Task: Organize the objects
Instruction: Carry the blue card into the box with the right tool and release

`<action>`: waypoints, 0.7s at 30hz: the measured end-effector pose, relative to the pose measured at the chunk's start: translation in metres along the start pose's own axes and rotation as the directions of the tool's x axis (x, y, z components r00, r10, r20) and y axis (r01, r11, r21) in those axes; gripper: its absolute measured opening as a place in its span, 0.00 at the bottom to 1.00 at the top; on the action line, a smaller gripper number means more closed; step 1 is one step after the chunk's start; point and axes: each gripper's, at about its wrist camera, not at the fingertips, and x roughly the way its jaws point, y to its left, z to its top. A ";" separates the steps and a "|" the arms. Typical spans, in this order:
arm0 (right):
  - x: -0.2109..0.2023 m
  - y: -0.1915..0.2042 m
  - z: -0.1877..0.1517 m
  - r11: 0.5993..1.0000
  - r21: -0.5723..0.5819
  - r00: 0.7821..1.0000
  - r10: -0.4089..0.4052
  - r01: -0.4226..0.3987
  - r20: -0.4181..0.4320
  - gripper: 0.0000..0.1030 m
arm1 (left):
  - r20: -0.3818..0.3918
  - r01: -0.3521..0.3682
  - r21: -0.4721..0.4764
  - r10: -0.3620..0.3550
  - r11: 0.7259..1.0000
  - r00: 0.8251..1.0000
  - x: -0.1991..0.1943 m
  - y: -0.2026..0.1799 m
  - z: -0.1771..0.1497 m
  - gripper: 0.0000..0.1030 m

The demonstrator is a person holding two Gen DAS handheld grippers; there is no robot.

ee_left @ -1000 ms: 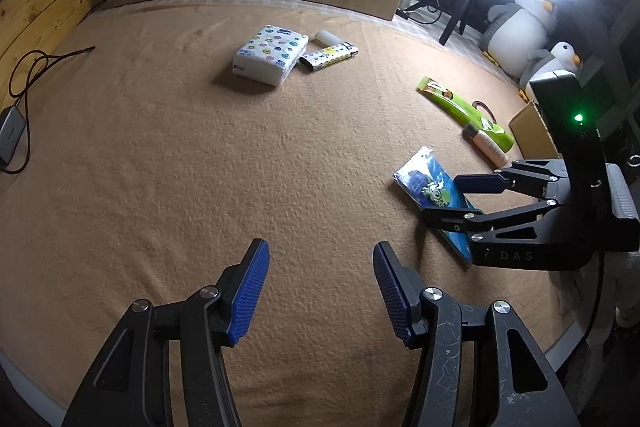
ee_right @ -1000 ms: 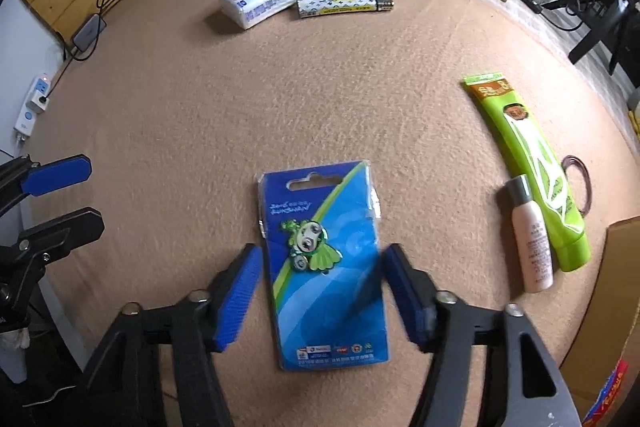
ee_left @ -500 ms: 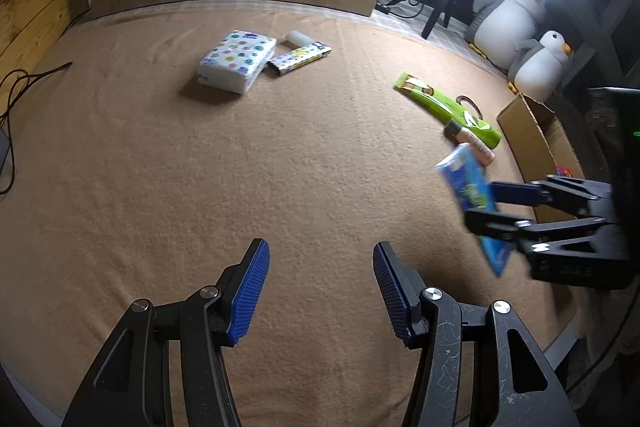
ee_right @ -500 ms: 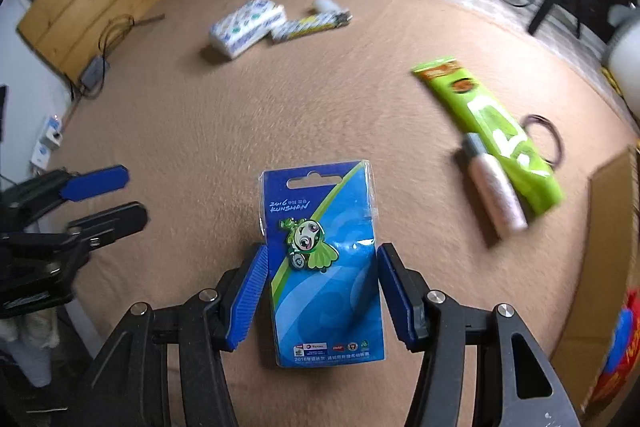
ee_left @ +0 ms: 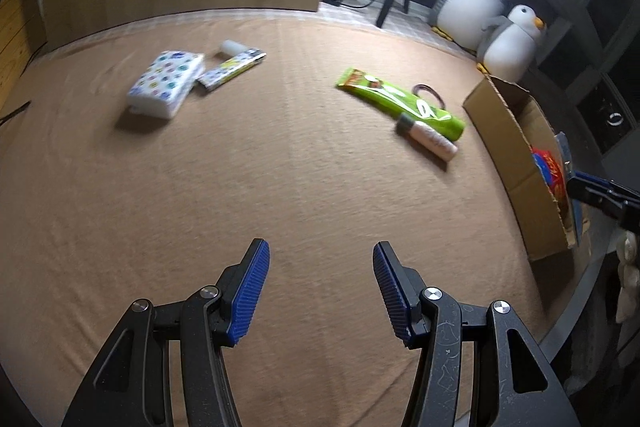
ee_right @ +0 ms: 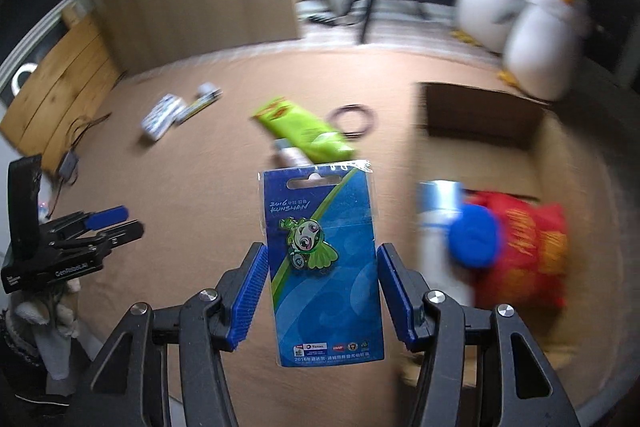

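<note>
My right gripper (ee_right: pixel 320 287) is shut on a blue pin card (ee_right: pixel 322 267) with a green cartoon figure and holds it in the air beside the open cardboard box (ee_right: pixel 480 115). The box holds a red bag (ee_right: pixel 528 251) and a white bottle with a blue cap (ee_right: pixel 472 239). My left gripper (ee_left: pixel 320 287) is open and empty above the tan table cover. The box (ee_left: pixel 504 131) stands at the right table edge in the left wrist view.
On the table lie a green tube (ee_left: pixel 400 99), a small beige bottle (ee_left: pixel 428 137), a dark hair ring (ee_left: pixel 430 93), a dotted tissue pack (ee_left: pixel 164 87) and a patterned stick (ee_left: pixel 232 69). Two plush penguins (ee_left: pixel 492 11) and a ring light stand behind.
My right gripper closed on the pin card, lifted it off the table and carried it right to the box. My left gripper stayed open and turned rightward.
</note>
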 end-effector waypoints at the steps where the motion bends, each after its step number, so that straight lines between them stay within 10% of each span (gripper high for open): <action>1: -0.004 -0.012 -0.001 1.000 0.025 1.000 -0.017 0.017 0.007 0.50 | 0.000 0.004 0.009 -0.004 1.000 1.000 0.001 -0.005 0.001 0.56; 21: 0.003 -0.086 -0.021 0.971 0.197 0.991 -0.136 0.133 0.001 0.51 | -0.006 0.010 0.069 -0.010 0.998 1.000 0.001 -0.028 0.003 0.56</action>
